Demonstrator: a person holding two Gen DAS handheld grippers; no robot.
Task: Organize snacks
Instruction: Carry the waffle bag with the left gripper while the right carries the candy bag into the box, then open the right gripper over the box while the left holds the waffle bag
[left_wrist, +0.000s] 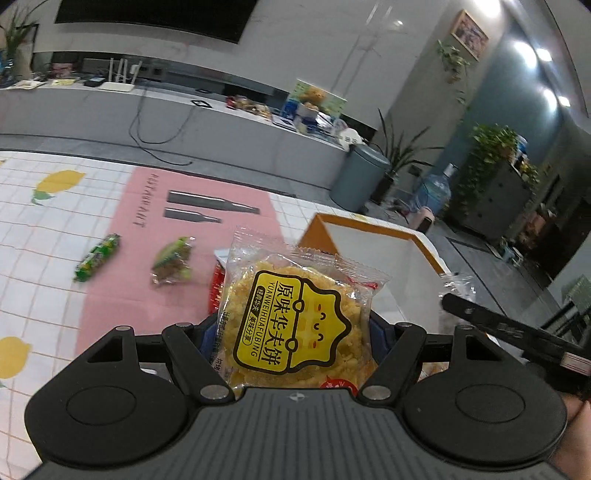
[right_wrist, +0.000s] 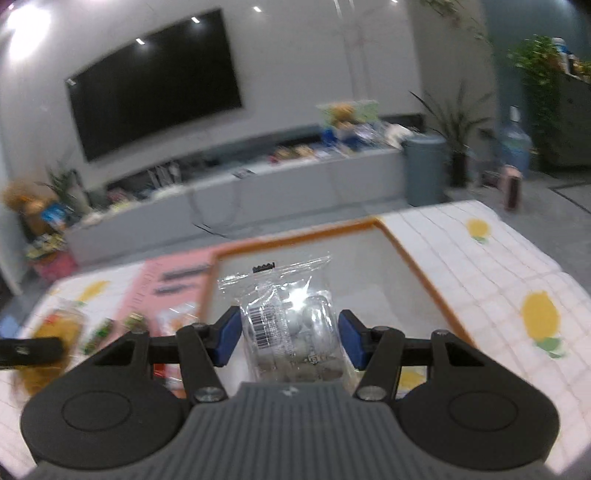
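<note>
My left gripper (left_wrist: 293, 341) is shut on a yellow waffle-cookie packet (left_wrist: 295, 317), held upright above the table just left of the white box with an orange rim (left_wrist: 369, 225). My right gripper (right_wrist: 288, 336) holds a clear packet of pale round snacks (right_wrist: 291, 317) between its blue pads (right_wrist: 226, 334), raised over the box (right_wrist: 410, 258). The right gripper's arm also shows at the right of the left wrist view (left_wrist: 509, 328). Two green snack packets (left_wrist: 98, 258) (left_wrist: 173, 260) lie on the pink mat (left_wrist: 147, 206).
A red packet (left_wrist: 216, 286) lies behind the cookie packet. The table wears a white lemon-print cloth (right_wrist: 498, 280). Beyond the table edge are a grey TV bench (left_wrist: 207, 122), a grey bin (left_wrist: 356, 177) and plants.
</note>
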